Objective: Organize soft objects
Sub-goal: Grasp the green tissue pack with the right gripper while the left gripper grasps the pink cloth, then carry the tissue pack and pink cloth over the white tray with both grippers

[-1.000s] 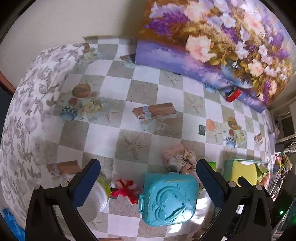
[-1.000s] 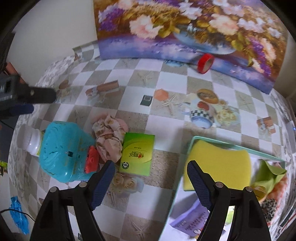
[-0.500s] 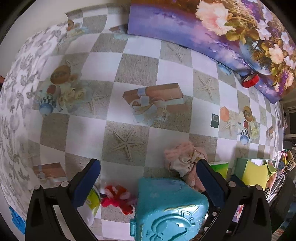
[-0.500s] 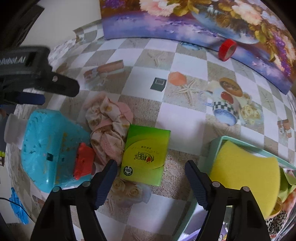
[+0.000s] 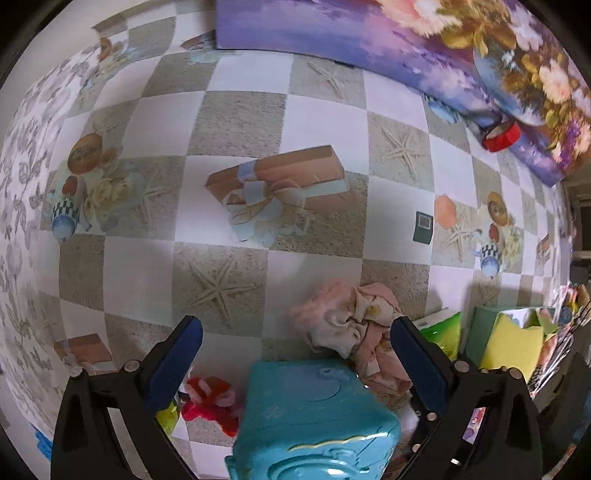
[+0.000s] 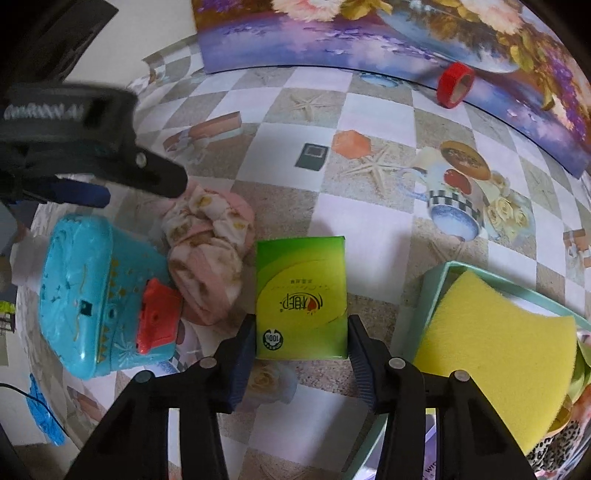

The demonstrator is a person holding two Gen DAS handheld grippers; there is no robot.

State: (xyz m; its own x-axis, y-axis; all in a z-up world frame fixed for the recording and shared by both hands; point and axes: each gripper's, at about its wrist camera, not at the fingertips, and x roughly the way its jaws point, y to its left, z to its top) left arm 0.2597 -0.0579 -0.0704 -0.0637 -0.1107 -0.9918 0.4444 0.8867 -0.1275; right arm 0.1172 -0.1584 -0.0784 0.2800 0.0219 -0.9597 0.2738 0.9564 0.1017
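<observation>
Read on the green tissue pack: a round "100%" seal at the near end and red script too stylised to make out. Read only as a blurred white smear: the lettering on the left gripper's body, far left in the right wrist view.

Lay flat on the checkered tablecloth, that pack, between the two pads of the right gripper, each pad at or just beside a long edge; could not tell whether pressed yet. Narrowed sharply from a second earlier, those jaws, when stood wide with the pack far ahead.

Cut off at the frame's right edge: the teal tray with the yellow sponge. Half hidden behind the turquoise toy case: a red plush scrap.

Hung wide open with nothing between the pads, the left gripper, over the case, the crumpled pink cloth just beside its right finger. Sat larger and lower in frame than a second ago, both case and cloth.

Leaned against the floral painting at the far side: a red tape roll.
</observation>
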